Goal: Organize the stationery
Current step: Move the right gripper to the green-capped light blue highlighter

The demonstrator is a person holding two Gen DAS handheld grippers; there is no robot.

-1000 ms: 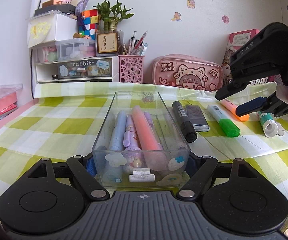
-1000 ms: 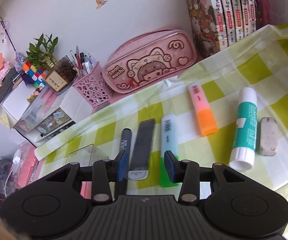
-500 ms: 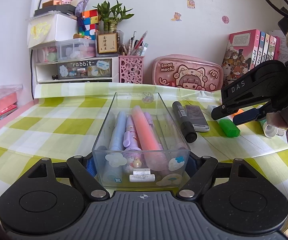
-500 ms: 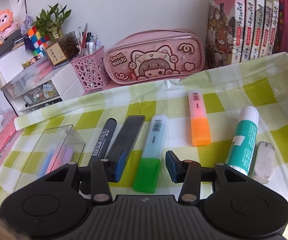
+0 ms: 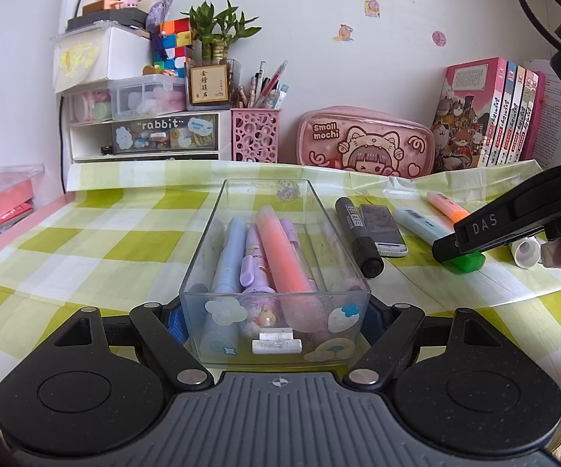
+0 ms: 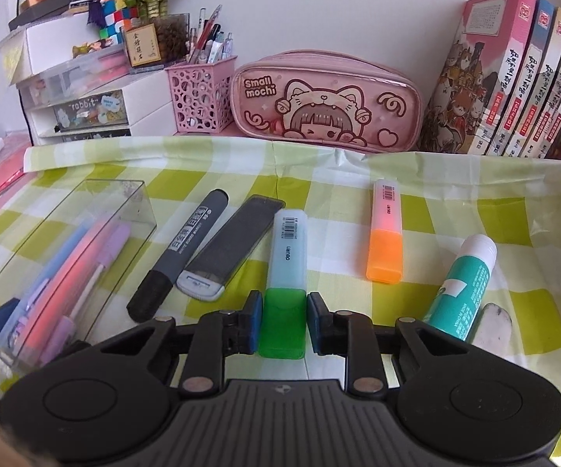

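The right gripper's blue-padded fingers straddle the green cap of the green highlighter, which lies on the checked tablecloth; the jaws have just been closing, and a sliver of gap shows at the right pad, so no firm clamp (as far as the view tells). The left gripper is clamped on the near end of the clear pen tray, which holds pastel pens. Between tray and highlighter lie a black marker and a grey case; an orange highlighter, a glue stick and an eraser lie further right.
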